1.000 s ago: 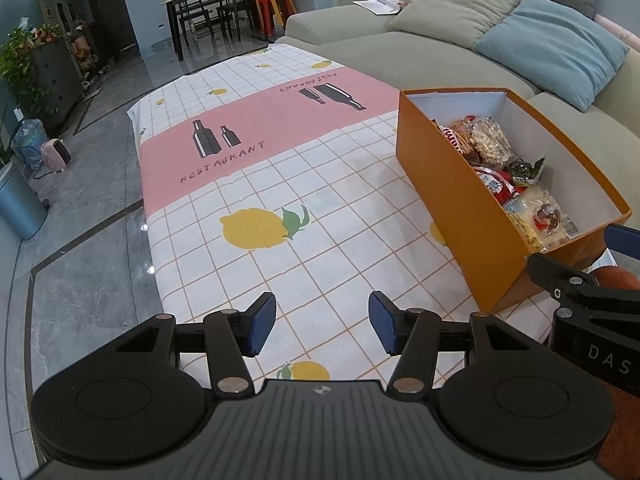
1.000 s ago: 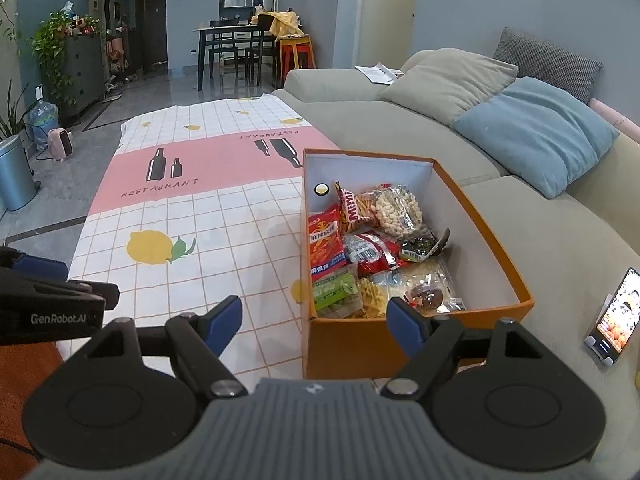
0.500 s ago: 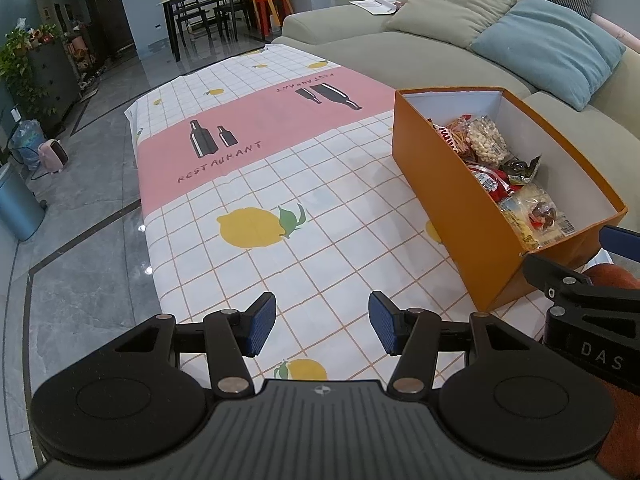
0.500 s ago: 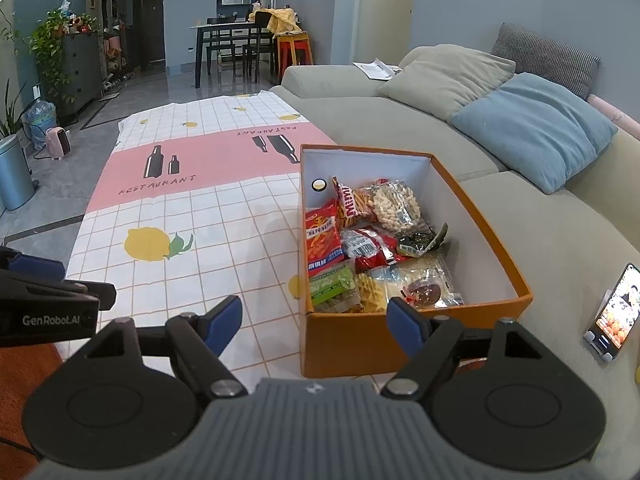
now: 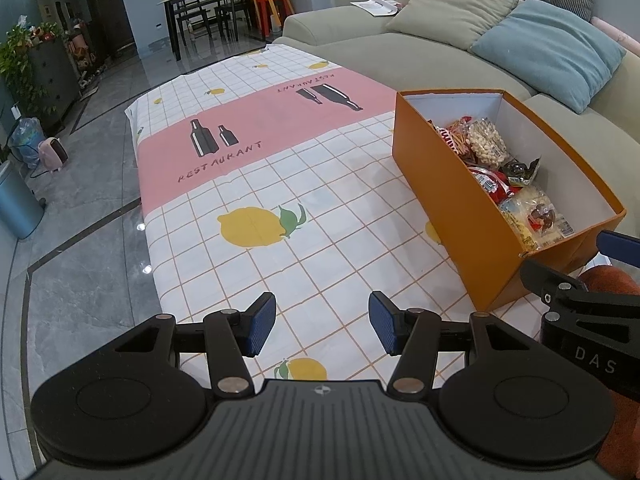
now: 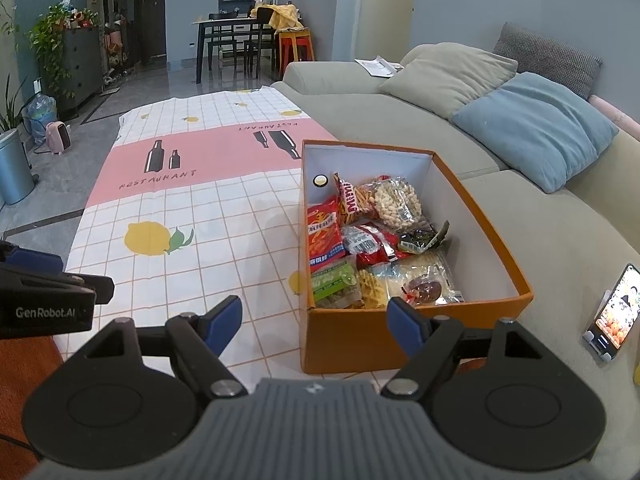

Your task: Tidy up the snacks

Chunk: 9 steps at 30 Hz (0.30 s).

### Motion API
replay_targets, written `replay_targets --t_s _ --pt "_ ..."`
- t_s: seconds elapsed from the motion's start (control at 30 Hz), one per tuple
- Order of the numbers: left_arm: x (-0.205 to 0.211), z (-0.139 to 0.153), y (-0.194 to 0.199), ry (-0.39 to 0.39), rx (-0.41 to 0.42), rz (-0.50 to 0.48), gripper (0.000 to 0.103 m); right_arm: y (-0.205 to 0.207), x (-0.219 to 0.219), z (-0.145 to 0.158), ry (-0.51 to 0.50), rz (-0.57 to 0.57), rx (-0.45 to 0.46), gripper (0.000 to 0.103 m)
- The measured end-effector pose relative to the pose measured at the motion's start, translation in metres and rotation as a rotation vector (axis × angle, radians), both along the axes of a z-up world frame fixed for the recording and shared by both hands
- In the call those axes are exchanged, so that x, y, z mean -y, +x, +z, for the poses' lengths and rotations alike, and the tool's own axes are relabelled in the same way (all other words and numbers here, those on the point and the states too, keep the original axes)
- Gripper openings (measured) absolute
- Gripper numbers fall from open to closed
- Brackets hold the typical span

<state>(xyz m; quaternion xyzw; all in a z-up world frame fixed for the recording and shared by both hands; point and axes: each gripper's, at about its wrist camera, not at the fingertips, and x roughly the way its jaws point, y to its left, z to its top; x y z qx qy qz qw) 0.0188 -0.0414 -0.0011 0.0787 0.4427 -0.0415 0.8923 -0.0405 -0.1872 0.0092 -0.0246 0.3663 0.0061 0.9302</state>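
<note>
An orange box [image 6: 360, 332] stands on the table's right side, next to the sofa; it also shows in the left wrist view [image 5: 440, 192]. Several snack packets lie inside it, among them a red packet [image 6: 325, 232], a green packet [image 6: 334, 284] and a clear bag of puffs [image 6: 396, 200]. My right gripper [image 6: 314, 322] is open and empty, held just in front of the box's near wall. My left gripper [image 5: 322, 326] is open and empty above the tablecloth, left of the box.
The table carries a checked cloth [image 5: 256, 184] with lemons and a pink band. A sofa [image 6: 560, 240] with cushions runs along the right. A phone [image 6: 612, 314] on a stand sits on the sofa. Floor and a bin [image 5: 16, 204] lie to the left.
Both grippers have drawn back slightly toward me; the box looks a little farther away. Both stay open and empty.
</note>
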Motion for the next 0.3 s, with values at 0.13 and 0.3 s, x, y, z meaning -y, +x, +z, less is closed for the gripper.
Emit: replay_targets --t_s 0.13,0.3 --pt "-0.0008 0.0007 -0.0002 -0.001 0.001 0.005 0.064 0.0003 -0.0003 0.0001 -0.001 0.001 -0.001 0.078" --pt "-0.0026 0.0023 -0.0005 0.001 0.004 0.021 0.067 0.0005 0.0005 0.0002 -0.002 -0.003 0.001 0.078"
